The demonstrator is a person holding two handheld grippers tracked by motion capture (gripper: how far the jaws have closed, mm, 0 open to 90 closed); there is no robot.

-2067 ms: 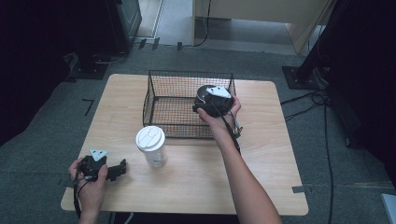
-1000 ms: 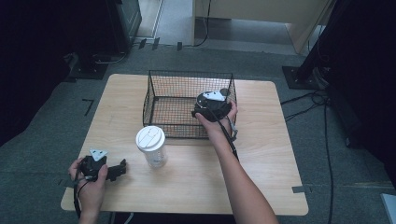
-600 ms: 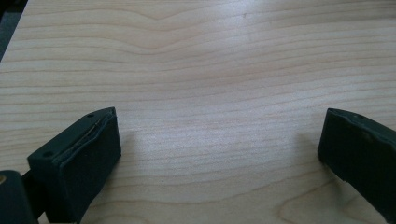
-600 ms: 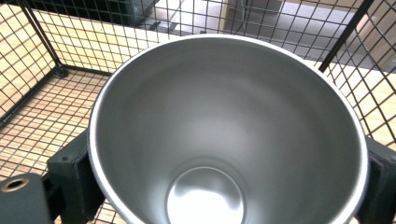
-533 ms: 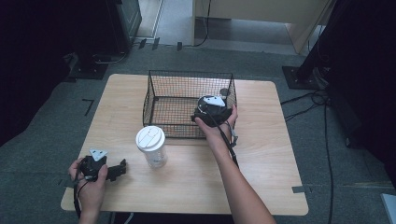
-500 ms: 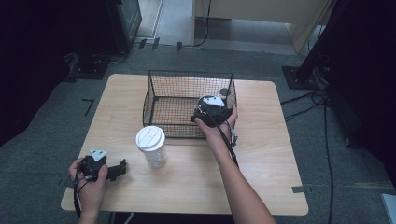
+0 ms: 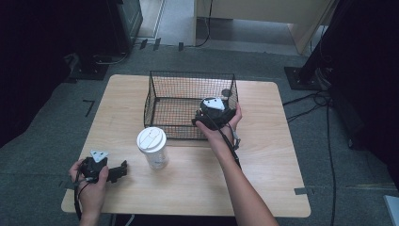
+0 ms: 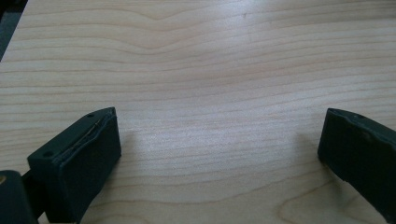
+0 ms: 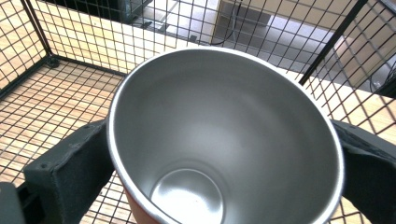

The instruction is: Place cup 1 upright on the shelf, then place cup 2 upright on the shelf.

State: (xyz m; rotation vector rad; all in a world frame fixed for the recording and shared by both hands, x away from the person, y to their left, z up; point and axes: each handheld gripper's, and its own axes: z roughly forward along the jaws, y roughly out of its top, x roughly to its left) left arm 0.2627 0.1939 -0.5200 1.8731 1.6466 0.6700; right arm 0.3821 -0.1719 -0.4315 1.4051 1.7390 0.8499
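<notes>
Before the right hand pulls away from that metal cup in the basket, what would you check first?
1. Metal cup inside the wire basket: ok.
2. Cup upright, mouth up: ok.
3. Right gripper jaws have just been opening, the cup between them; whether the pads are off its wall: cannot tell.
4. Cup base resting on the basket floor: cannot tell.
5. Left gripper open over bare table: ok.
6. Lidded cup outside the basket, apart from it: ok.

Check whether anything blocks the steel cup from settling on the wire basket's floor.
Nothing visible does. The steel cup sits upright between the right tongs, whose jaws have just been opening, inside the wire basket. The mesh floor around it looks bare; directly beneath the cup is hidden.
</notes>
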